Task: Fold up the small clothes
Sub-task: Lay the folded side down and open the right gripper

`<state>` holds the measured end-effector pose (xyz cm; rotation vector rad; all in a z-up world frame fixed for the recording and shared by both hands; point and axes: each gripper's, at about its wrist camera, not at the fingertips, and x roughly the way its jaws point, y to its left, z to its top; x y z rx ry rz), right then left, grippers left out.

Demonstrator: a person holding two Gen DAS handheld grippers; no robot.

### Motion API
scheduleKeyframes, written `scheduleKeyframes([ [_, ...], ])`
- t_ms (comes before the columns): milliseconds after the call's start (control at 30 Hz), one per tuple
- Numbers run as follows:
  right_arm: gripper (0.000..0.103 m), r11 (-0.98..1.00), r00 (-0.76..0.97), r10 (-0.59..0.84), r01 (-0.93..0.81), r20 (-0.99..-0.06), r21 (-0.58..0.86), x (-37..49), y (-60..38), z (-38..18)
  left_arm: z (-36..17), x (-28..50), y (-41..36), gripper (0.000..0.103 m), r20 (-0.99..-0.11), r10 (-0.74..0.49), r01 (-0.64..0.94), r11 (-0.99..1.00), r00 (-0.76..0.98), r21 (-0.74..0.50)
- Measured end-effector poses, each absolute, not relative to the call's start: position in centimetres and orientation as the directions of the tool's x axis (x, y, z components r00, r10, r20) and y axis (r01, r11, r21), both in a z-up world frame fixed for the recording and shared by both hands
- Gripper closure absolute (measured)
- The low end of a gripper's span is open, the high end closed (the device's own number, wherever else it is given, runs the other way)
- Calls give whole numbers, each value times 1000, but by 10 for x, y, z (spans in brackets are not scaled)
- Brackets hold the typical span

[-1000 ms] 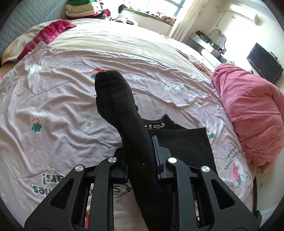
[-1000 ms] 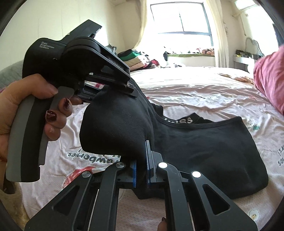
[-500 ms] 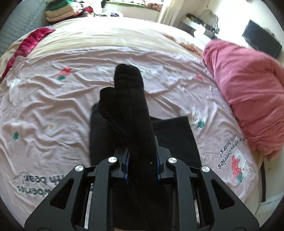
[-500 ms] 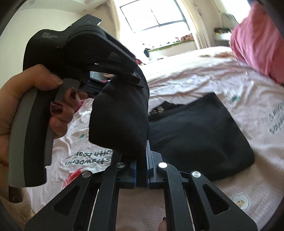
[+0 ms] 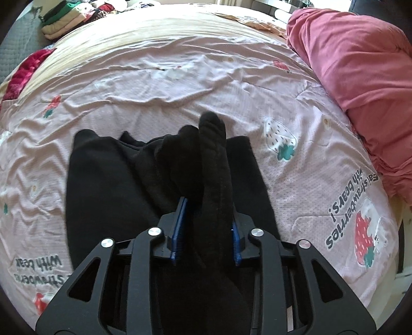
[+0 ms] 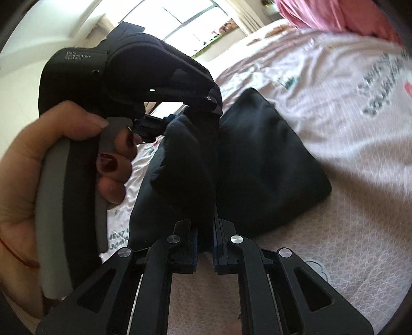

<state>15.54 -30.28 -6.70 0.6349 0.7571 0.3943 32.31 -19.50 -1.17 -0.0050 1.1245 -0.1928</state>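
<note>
The black garment (image 5: 123, 195) lies on the bed (image 5: 180, 85), spread flat over the pink strawberry-print sheet, with one bunched fold lifted off it and running up between both pairs of tongs. In the left wrist view the left tongs (image 5: 206, 226) point steeply down over the cloth; their jaws have just been opening, and the blue pads (image 5: 180, 226) now stand apart with the raised fold passing between them. A gap shows beside the left pad, while the fold seems to lean on the right one, though dark cloth on dark cloth makes that hard to judge. In the right wrist view the right tongs (image 6: 206, 242) are pressed nearly together, pinching a thick wad of the same garment (image 6: 267, 170) just above the sheet. The person's left hand (image 6: 38, 180), nails painted dark red, grips the grey handle of the left tool at the left of that view, and the lifted fold hangs from under its black head. A pink quilt (image 5: 360, 64) is heaped along the right edge of the bed, and a stack of folded clothes (image 5: 61, 23) sits at the far left corner.
</note>
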Motion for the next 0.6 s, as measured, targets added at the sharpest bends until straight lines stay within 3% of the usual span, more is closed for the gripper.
scheduleKeyframes([
  [100, 95, 721, 667, 547, -68, -506, 689, 151, -312, -73, -17, 325, -206, 73, -899, -166, 163, 981, 406, -107],
  [200, 95, 701, 667, 548, -37, -505, 713, 144, -320, -78, -19, 323, -214, 58, -892, -203, 189, 972, 403, -136],
  [400, 96, 685, 686, 528, 4, -500, 728, 123, -328, -80, 2, 305, -204, 49, -830, -338, 224, 938, 443, -263],
  [600, 95, 704, 687, 516, 0, -512, 710, 104, -329, -72, 31, 274, -151, 41, -774, -344, 189, 939, 531, -288],
])
